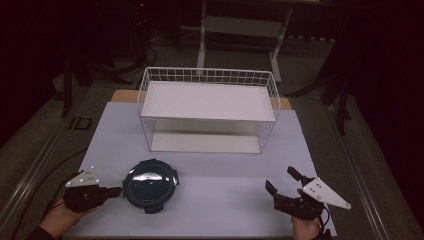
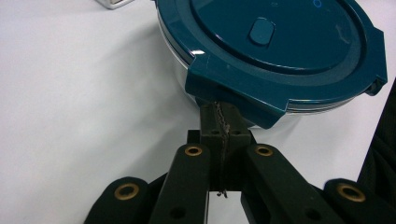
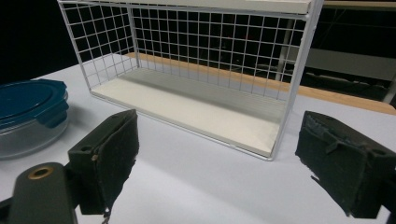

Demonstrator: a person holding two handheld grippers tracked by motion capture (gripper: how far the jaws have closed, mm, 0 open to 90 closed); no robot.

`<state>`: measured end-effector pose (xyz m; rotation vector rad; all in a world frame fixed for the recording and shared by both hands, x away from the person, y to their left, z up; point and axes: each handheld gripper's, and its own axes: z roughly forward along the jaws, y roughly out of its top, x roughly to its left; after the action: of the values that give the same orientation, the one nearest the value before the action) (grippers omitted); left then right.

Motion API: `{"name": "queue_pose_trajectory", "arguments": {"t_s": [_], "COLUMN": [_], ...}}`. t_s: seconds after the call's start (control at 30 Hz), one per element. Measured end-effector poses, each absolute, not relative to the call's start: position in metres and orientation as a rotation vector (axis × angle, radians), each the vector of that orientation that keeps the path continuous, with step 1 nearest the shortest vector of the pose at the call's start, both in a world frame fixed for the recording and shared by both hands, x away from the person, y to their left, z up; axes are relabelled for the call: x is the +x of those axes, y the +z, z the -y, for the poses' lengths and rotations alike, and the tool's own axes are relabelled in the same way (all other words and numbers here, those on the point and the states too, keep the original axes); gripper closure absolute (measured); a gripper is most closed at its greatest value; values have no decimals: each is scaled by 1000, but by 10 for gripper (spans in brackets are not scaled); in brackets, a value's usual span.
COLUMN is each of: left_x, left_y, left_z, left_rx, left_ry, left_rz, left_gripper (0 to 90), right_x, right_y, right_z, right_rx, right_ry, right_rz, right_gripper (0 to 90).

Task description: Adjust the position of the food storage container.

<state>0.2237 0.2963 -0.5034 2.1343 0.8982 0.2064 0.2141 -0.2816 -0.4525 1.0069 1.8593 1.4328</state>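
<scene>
Container (image 1: 150, 185) with its dark blue lid (image 2: 289, 42) sits on the desk (image 1: 225, 165) directly ahead of the left tool (image 1: 116, 191), whose jaws are pressed together with nothing between them. In the left gripper view their tips lie just under one of the lid's locking tabs (image 2: 233, 93), at or very near its underside; whether they actually touch it cannot be told. The clear bowl shows below the lid's rim, and the lid looks seated, with its tabs down.

The right tool (image 1: 282, 185) rests well apart from the container, on its far side from the left tool, with its jaws spread wide and empty. Ahead of this tool stands a white wire rack (image 3: 196, 70) with two shelves. Both the lower shelf (image 3: 196, 109) and the upper shelf (image 1: 207, 100) are bare.

Judged from this layout, the work is at its very start. The container has not been lifted, and it stands nearer to the hands than the rack is. Nothing has been gripped yet. If the aim is to work the tab or to move the container onto the rack, all of that appears still to come: a hold must be gained, the container carried forward, and set down on a shelf.
</scene>
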Motion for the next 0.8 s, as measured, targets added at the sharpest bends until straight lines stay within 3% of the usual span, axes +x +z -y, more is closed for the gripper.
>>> {"name": "queue_pose_trajectory", "arguments": {"t_s": [0.8], "left_x": [249], "left_y": [-498], "left_z": [-258], "left_rx": [2164], "left_ry": [176], "left_rz": [-847], "left_gripper": [898], "right_x": [213], "right_y": [-453], "right_z": [282], "right_rx": [1003], "right_ry": [1432], "right_rz": [-1863], "right_gripper": [127]}}
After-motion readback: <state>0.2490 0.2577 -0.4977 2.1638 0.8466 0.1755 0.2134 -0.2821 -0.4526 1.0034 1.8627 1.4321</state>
